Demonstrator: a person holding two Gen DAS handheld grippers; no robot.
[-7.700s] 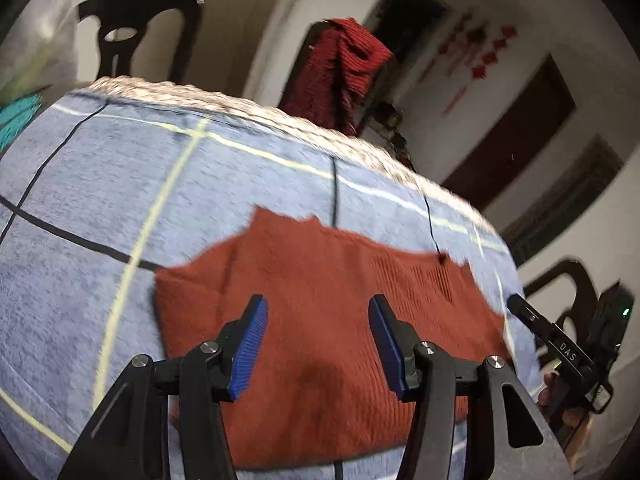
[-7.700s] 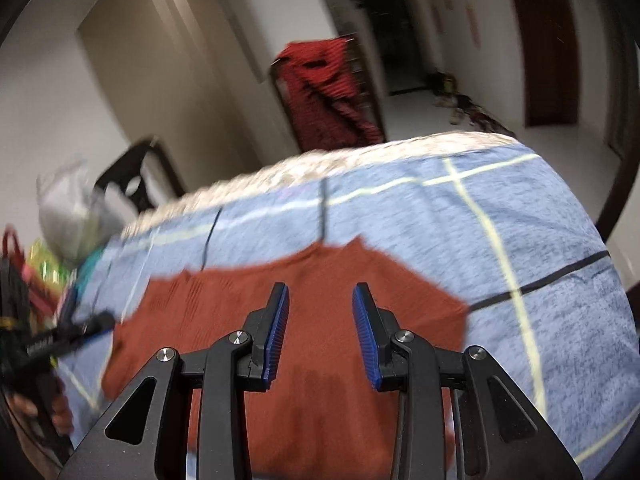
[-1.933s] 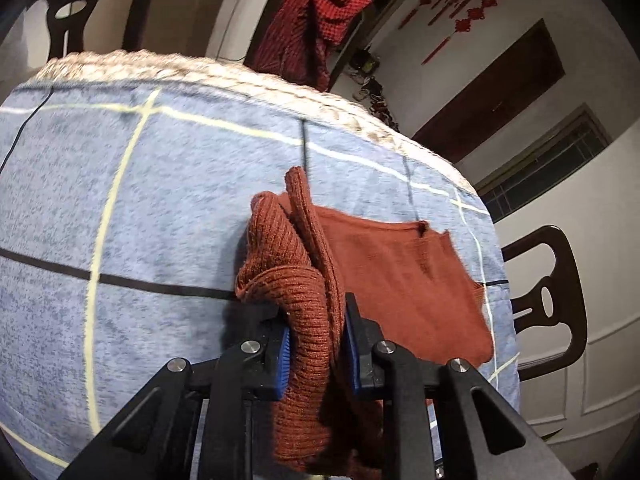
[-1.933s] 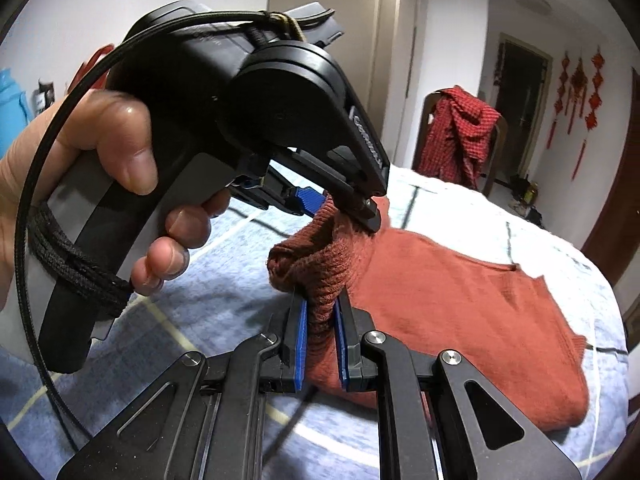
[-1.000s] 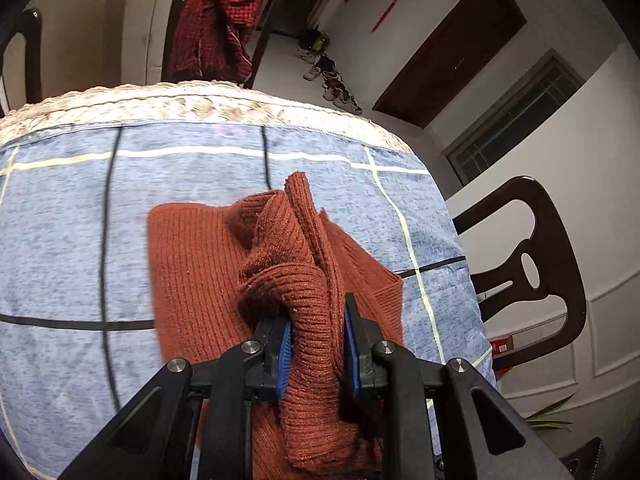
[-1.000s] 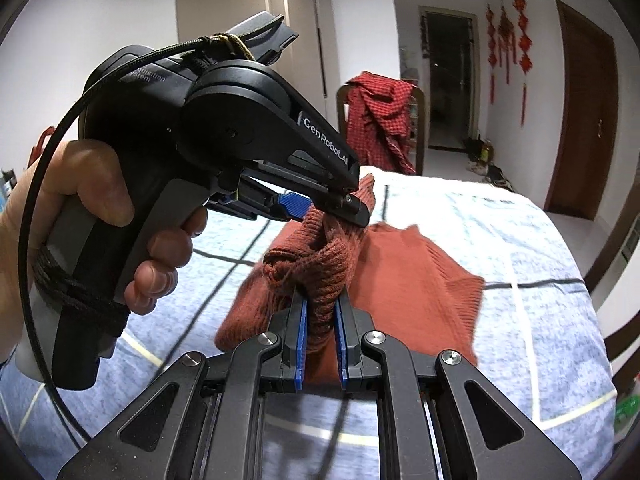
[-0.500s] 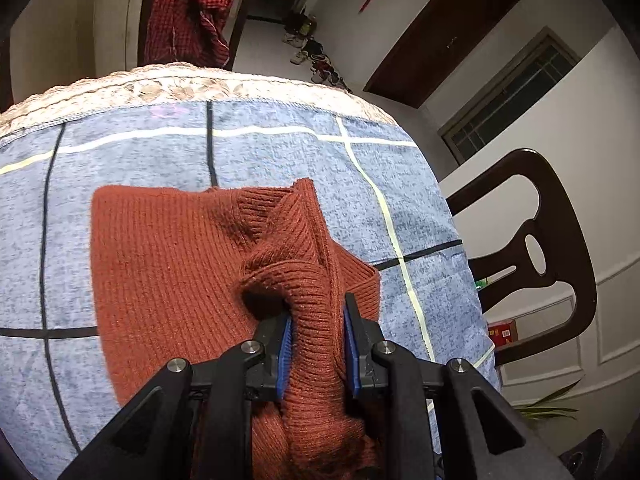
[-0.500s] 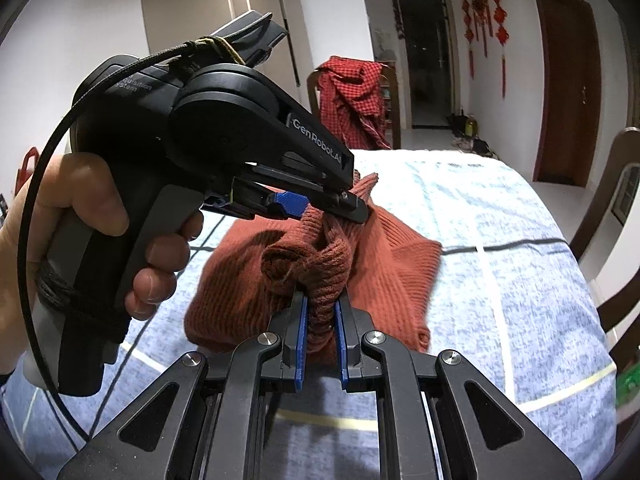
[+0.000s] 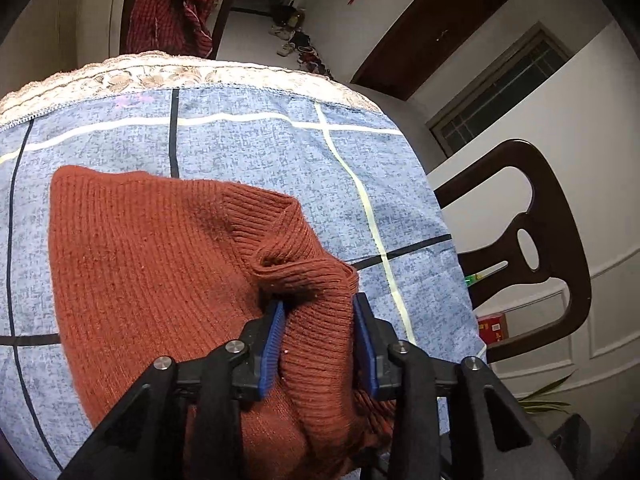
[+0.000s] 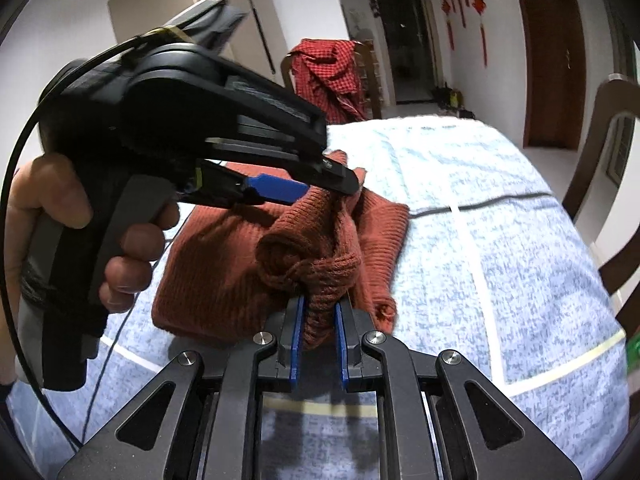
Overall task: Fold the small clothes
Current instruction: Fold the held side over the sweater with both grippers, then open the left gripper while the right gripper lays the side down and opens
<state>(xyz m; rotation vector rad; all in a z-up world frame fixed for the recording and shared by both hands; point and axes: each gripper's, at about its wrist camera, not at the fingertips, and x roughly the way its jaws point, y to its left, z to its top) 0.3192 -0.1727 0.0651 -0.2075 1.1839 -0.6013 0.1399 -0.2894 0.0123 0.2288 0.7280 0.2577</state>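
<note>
Now the rust-red knit sweater lies folded on the blue checked cloth, near the edge by the dark wooden chair. 2 claws are on it. The left gripper has just been opening. Its blue pads stand apart, with a fat roll of sweater between them, and I think they no longer press it, though the knit hides part of the gap. The right gripper is clamped tight on a bunched bit of the same sweater, at the side away from the chair.

What could go wrong? The loose roll could spring up and undo the fold when the left claw backs off. The knit could also snag on a pad and get dragged along. If the right claw lets go while the bunch is off the cloth, the corner may flop crooked. And the sweater sits close to the chair-side edge, so a tug that way could pull it over.
</note>
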